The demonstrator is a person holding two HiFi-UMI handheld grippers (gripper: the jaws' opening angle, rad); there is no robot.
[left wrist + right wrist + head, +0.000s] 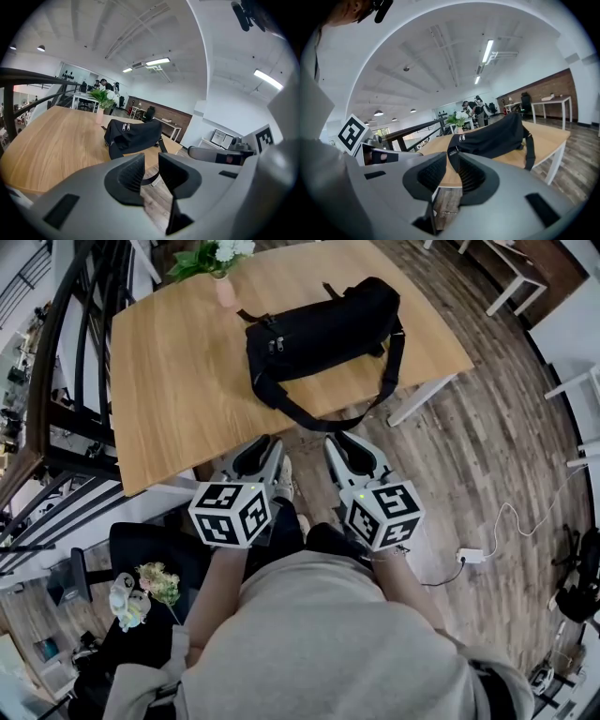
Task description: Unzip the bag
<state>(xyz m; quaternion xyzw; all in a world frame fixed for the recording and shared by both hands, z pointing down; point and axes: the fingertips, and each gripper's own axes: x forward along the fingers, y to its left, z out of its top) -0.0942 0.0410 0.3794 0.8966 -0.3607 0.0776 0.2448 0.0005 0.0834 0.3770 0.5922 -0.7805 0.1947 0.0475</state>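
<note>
1 black bag (pixel 319 329), zipped, 2 pulls (pixel 275 345) together

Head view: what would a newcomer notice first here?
A black bag lies on the wooden table, its strap drooping over the near edge. Short of the table, the left hand-held gripper and right hand-held gripper point at it, jaws slightly apart and empty. A vase of flowers stands at the far corner.
</note>
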